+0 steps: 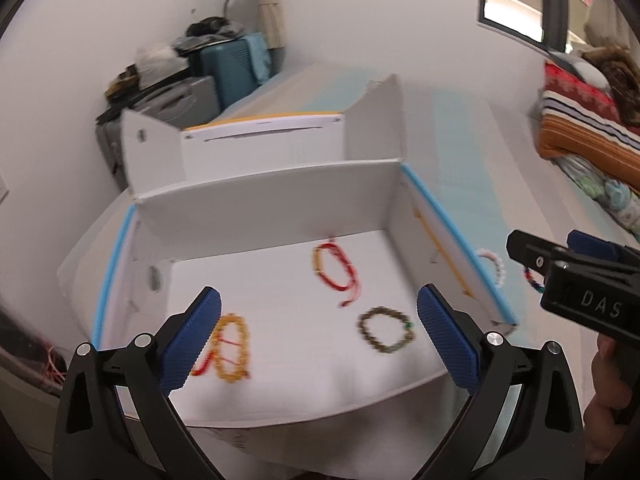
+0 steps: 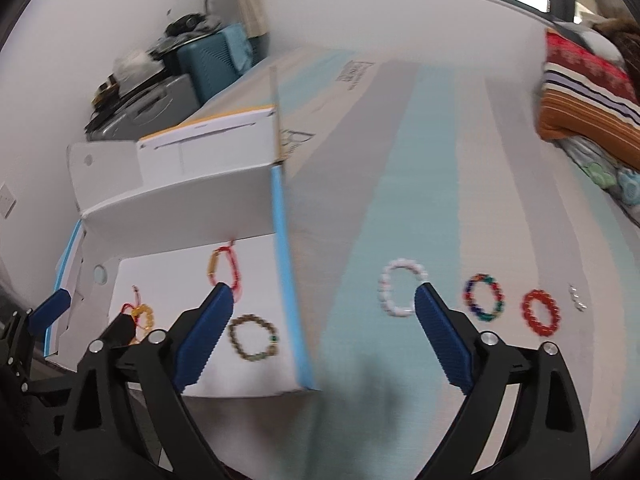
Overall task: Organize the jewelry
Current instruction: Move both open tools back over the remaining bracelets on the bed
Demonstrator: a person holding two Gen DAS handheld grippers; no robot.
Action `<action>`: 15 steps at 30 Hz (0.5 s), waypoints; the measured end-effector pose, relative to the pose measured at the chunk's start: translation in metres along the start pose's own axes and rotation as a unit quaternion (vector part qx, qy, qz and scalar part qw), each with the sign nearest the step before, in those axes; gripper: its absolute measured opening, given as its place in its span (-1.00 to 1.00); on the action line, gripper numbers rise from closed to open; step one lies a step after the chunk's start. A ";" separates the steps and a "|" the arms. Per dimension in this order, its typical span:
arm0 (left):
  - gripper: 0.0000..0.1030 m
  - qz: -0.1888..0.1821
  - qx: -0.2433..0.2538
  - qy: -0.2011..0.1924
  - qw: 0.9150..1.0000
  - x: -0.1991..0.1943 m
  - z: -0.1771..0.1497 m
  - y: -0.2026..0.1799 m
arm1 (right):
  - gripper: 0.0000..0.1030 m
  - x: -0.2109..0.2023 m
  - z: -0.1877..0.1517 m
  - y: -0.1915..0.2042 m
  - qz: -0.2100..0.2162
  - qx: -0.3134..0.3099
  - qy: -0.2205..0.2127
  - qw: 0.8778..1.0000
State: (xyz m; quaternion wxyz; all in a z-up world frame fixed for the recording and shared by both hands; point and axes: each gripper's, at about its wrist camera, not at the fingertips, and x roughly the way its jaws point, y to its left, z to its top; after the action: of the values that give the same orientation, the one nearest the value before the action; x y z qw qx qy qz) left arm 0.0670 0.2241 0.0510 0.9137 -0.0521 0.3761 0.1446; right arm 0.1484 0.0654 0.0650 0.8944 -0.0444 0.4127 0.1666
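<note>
White open box (image 1: 280, 208) ahead of the spread, empty left gripper (image 1: 318, 340) holds three bracelets; white bracelet (image 2: 400, 292) lies on the surface between the spread right gripper's (image 2: 324, 340) fingers; risk: beads slipping from a shallow pinch.

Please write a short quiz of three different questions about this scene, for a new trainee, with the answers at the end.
1. How many bracelets lie inside the white box?
2. True or false: the right gripper holds the white bead bracelet.
3. Which bracelet lies furthest from the box on the striped surface: A) white, B) multicoloured, C) red?

Key
1. Three: the yellow bead bracelet, the red cord bracelet and the brown bead bracelet.
2. False. Its jaws stand open and hold nothing; so do those of the left gripper.
3. C, the red bead bracelet; the multicoloured bracelet lies between it and the white one.
</note>
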 end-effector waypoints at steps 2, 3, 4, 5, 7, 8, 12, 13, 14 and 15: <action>0.89 -0.010 0.010 -0.004 1.000 -0.001 0.001 -0.016 | 0.74 -0.006 -0.001 -0.017 -0.007 0.011 -0.004 1.000; 0.89 -0.013 0.017 -0.004 1.000 -0.001 0.001 -0.027 | 0.74 -0.009 -0.001 -0.025 -0.009 0.015 -0.005 1.000; 0.89 -0.017 0.022 -0.004 1.000 -0.002 0.000 -0.033 | 0.74 -0.012 -0.002 -0.036 -0.013 0.021 -0.007 1.000; 0.89 -0.022 0.027 -0.006 0.999 -0.002 0.000 -0.042 | 0.74 -0.014 -0.002 -0.043 -0.016 0.025 -0.009 1.000; 0.89 -0.030 0.034 -0.006 0.999 -0.002 0.001 -0.057 | 0.74 -0.020 -0.004 -0.062 -0.023 0.036 -0.011 0.999; 0.89 -0.034 0.036 -0.007 0.999 -0.002 0.002 -0.063 | 0.74 -0.022 -0.005 -0.069 -0.026 0.040 -0.012 0.999; 0.89 -0.052 0.053 -0.009 0.997 -0.003 0.003 -0.096 | 0.74 -0.030 -0.009 -0.106 -0.041 0.065 -0.017 0.997; 0.89 -0.054 0.058 -0.011 0.997 -0.003 0.002 -0.103 | 0.74 -0.031 -0.010 -0.115 -0.043 0.069 -0.017 0.997; 0.89 -0.057 0.063 -0.010 0.996 -0.002 0.002 -0.111 | 0.74 -0.033 -0.011 -0.121 -0.042 0.070 -0.018 0.996; 0.89 -0.062 0.067 -0.010 0.996 -0.001 0.001 -0.119 | 0.75 -0.034 -0.011 -0.130 -0.041 0.073 -0.019 0.996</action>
State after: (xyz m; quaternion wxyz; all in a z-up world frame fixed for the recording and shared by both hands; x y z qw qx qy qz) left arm 0.1028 0.1106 0.0510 0.9260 -0.0123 0.3720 0.0631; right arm 0.1629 -0.0684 0.0760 0.9091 0.0072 0.4043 0.1004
